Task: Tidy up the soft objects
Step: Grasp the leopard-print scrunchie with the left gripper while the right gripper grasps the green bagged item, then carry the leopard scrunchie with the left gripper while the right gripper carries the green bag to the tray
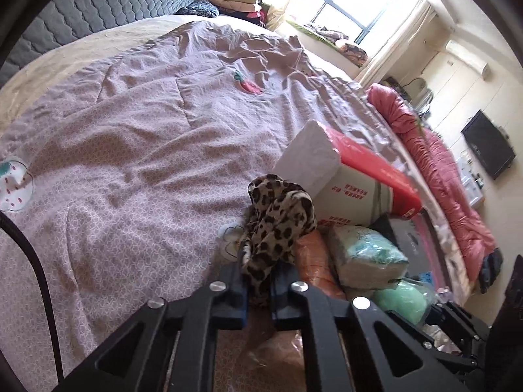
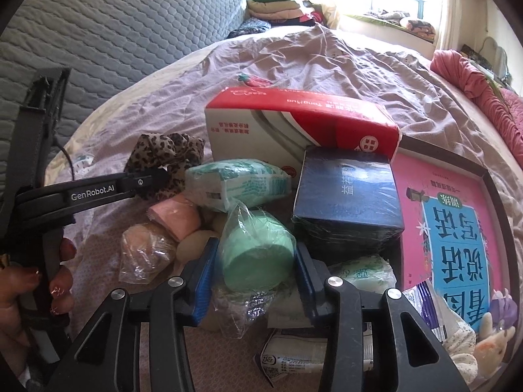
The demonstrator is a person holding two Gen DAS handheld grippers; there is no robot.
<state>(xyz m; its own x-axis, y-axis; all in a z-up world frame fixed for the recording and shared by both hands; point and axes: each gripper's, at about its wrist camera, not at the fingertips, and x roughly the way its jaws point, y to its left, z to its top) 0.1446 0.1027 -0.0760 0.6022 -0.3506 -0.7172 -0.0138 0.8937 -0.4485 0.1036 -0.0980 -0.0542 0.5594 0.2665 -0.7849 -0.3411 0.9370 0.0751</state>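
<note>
My left gripper is shut on a leopard-print cloth, lifted above the bed; from the right wrist view the cloth hangs from that gripper. My right gripper is closed around a green roll in a clear bag, which sits among other soft packs: a pale green tissue pack, a pink roll and a bagged tan item. In the left wrist view the orange-pink roll, tissue pack and green roll lie right of my fingers.
A red-and-white box, a dark blue box and a pink book lie on the mauve bedspread. A grey quilted headboard, folded clothes and a pink quilt border the bed.
</note>
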